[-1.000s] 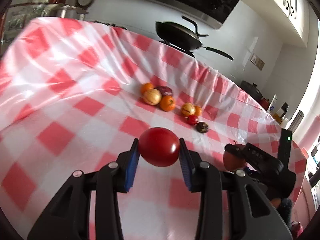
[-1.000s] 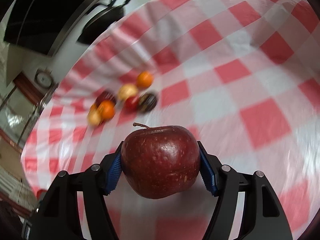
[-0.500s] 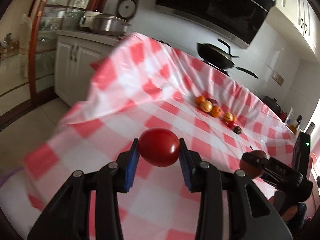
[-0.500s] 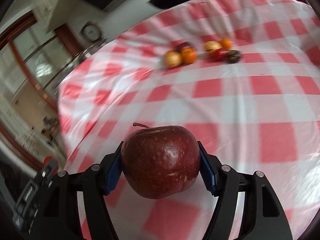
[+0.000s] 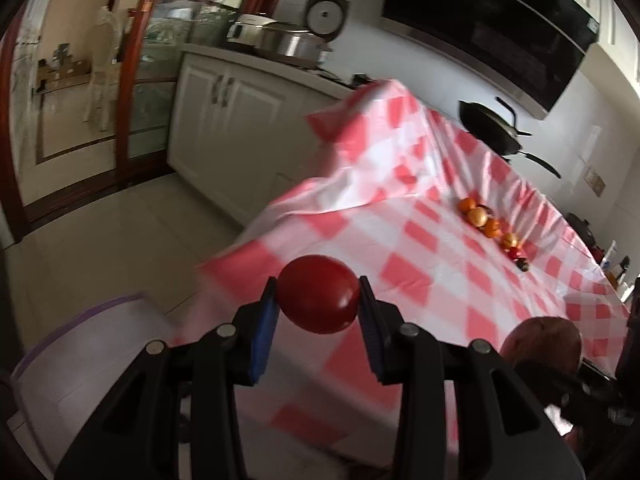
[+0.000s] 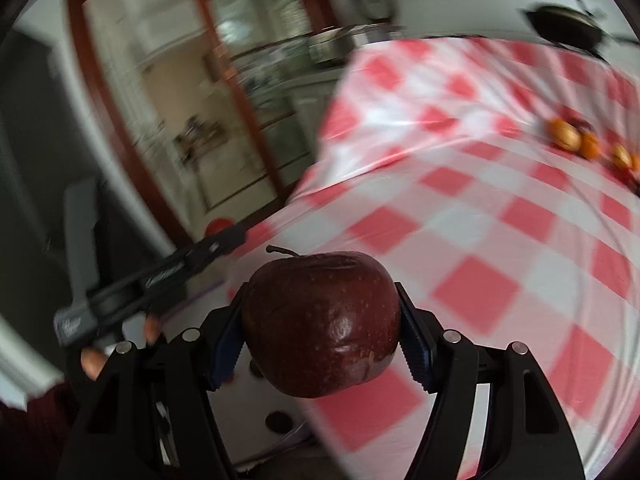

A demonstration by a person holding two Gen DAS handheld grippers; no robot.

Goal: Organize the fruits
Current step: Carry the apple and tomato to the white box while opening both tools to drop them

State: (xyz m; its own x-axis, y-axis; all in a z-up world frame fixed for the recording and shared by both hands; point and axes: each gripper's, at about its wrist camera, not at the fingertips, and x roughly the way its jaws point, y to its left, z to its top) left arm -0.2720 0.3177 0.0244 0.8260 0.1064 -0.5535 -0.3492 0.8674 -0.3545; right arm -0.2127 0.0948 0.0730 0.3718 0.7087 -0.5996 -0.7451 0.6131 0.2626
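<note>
My left gripper (image 5: 318,294) is shut on a smooth red tomato (image 5: 318,294), held past the table's left corner above a white bin with a purple rim (image 5: 80,360). My right gripper (image 6: 320,324) is shut on a dark red apple (image 6: 320,324) with a short stem, over the near left edge of the checked tablecloth (image 6: 500,240). That apple (image 5: 540,344) and the right tool also show at the lower right of the left wrist view. A row of several oranges, pale apples and small dark fruits (image 5: 490,226) lies far back on the cloth.
White cabinets (image 5: 224,120) with a steel rice cooker (image 5: 288,42) stand behind the table's left end. A black wok (image 5: 492,128) sits at the back. A tiled floor (image 5: 100,240) and a wood-framed glass door (image 5: 132,80) lie left. A hand (image 6: 92,356) holds the left tool.
Both grippers swung left, away from the fruit row, to the table's left corner, each keeping its fruit. The white bin and the floor came into view; the right view rolled.
</note>
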